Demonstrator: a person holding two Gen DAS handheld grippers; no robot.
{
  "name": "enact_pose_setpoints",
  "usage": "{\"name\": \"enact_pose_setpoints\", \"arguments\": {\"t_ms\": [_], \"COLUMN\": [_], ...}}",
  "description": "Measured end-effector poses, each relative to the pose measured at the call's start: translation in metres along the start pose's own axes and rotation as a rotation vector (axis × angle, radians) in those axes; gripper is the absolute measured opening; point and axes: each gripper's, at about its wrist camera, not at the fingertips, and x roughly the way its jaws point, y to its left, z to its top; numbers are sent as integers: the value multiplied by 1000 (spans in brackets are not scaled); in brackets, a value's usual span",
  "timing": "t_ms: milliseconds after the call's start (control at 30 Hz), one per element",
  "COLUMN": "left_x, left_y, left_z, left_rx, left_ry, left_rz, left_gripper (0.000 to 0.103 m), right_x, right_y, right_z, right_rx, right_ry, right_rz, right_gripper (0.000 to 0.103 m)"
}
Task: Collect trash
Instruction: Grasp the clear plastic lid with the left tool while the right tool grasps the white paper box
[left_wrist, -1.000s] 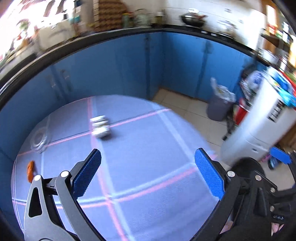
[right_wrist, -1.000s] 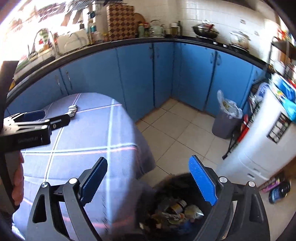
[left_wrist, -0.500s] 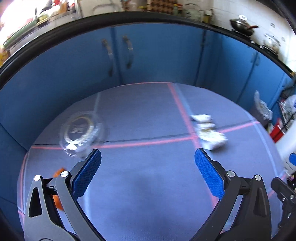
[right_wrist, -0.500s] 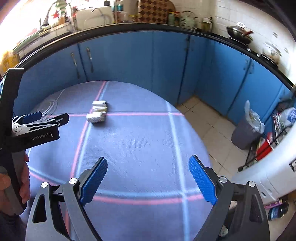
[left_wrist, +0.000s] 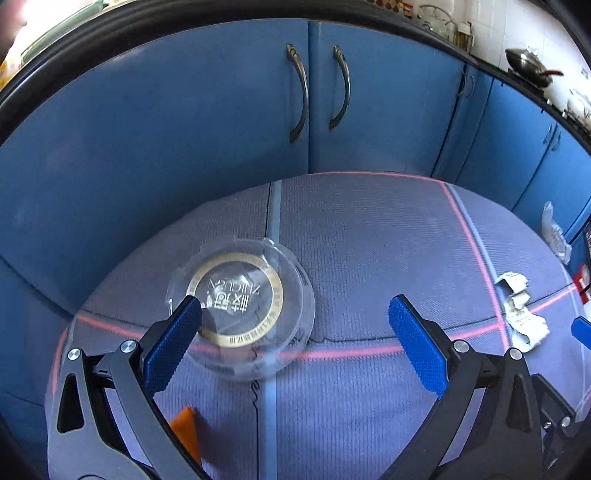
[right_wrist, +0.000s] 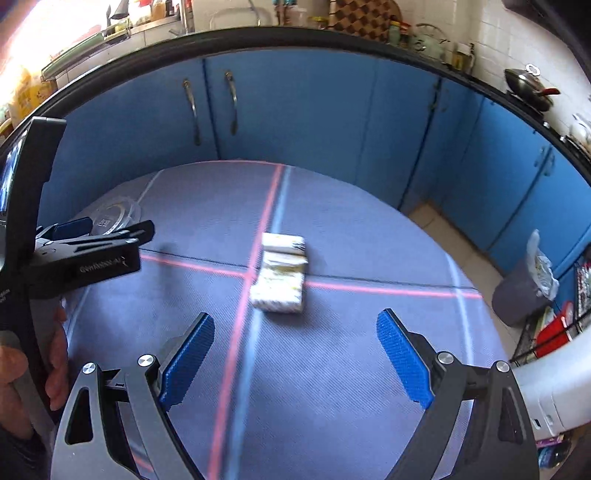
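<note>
The left gripper (left_wrist: 295, 339) and the right gripper (right_wrist: 295, 356) both have dark grey metal arms with round silver screws and ribbed blue pads (right_wrist: 402, 362). In the right wrist view, the left gripper's black body carries small white lettering, and bare skin of the left hand (right_wrist: 33, 369) shows.

Bare tablecloth (left_wrist: 369, 258) ahead of left gripper (left_wrist: 295, 339), plastic lid (left_wrist: 240, 306) by its left finger, folded wrapper (right_wrist: 280, 277) lying ahead of right gripper (right_wrist: 295, 358), cabinets (right_wrist: 295, 110) beyond.

The left hand-held gripper (left_wrist: 293, 341) covers part of the clear plastic lid (left_wrist: 242, 306) at centre left, and most of an orange scrap (left_wrist: 186, 428) at lower left. The lid's (right_wrist: 114, 214) print is too small to read in the right wrist view. The crumpled paper (right_wrist: 280, 275) there is blurred.
</note>
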Motion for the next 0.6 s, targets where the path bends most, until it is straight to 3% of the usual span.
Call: {"name": "enact_pose_setpoints", "arguments": {"t_ms": [200,400,467,567,600], "left_x": [5,5,5,4,2], "left_y": [-4,2,4,5,6], "left_z": [2,2,2,2,2], "left_rx": [27,13,15,6,6], "left_ry": [0,-8,-8,-17,-21], "left_rz": [-7,-23,-20,-15,-12], "left_gripper": [100,99,99,94,92], "right_x": [25,28,25,21,19], "right_y": [6,8,10,12,12], "right_z": [5,6,5,6,6], "right_rx": [10,11,7,-2,-8], "right_ry": [28,3,-15,-27,-26], "right_rz": [20,27,31,42,46], "right_gripper": [87,86,79,48,32]}}
